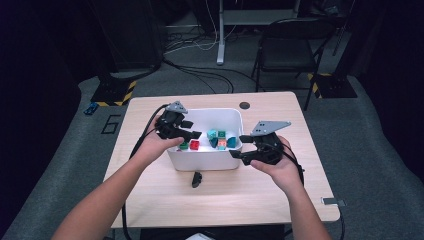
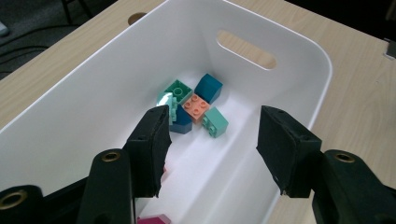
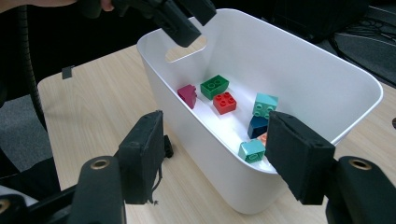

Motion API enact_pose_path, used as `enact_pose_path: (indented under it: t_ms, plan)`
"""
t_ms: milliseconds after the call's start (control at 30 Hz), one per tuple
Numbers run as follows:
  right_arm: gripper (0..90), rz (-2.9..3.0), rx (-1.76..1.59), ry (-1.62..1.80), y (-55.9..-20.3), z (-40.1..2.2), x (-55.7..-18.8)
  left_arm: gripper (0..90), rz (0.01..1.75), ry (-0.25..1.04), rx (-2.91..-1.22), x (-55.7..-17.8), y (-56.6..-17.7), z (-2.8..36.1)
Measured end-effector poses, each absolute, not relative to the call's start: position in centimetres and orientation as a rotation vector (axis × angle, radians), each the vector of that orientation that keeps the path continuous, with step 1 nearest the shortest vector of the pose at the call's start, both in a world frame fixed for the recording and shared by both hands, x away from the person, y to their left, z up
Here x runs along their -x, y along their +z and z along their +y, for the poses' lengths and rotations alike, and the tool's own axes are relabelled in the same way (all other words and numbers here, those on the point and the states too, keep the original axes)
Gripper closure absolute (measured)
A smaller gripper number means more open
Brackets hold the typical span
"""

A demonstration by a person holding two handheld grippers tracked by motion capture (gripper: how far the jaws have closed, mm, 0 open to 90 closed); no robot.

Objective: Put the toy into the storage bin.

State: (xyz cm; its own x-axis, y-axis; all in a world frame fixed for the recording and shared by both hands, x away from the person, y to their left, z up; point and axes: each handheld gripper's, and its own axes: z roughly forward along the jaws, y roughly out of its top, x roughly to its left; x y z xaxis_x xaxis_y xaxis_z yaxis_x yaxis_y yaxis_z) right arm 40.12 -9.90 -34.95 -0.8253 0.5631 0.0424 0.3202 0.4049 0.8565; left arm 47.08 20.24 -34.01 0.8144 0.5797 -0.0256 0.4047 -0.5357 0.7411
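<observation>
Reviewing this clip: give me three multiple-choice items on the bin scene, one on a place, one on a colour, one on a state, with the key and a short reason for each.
1. Where does the small black piece lie?
A. on the table in front of the bin
B. inside the bin
C. between the right gripper's jaws

2. What colour is the studded brick lying beside the green brick?
A. yellow
B. red
C. white

3. How do the left gripper jaws stand?
A. clamped on a brick
B. shut tight with nothing between
C. apart with nothing held

Key: 1 A, the high view shows it on the wood on the person's side of the white bin. 2 B, the right gripper view shows a red brick next to the green one. 3 C, the left gripper view shows a gap between the pads above the bin's floor.
</observation>
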Motion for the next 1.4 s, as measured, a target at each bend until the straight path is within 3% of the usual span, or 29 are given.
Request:
enact_pose_path:
  t_ms: [533, 1400]
  plan:
    - [36.7, 2.416, -0.785, 1.377, -35.1, -9.8, -40.1, 43.7, 0.678, 0.271, -2.189, -42.4, -34.5, 22.3]
    - [36.6, 2.415, -0.773, 1.375, -35.0, -9.6, -40.0, 40.3, 0.756, 0.228, -2.187, -38.6, -42.1, 22.3]
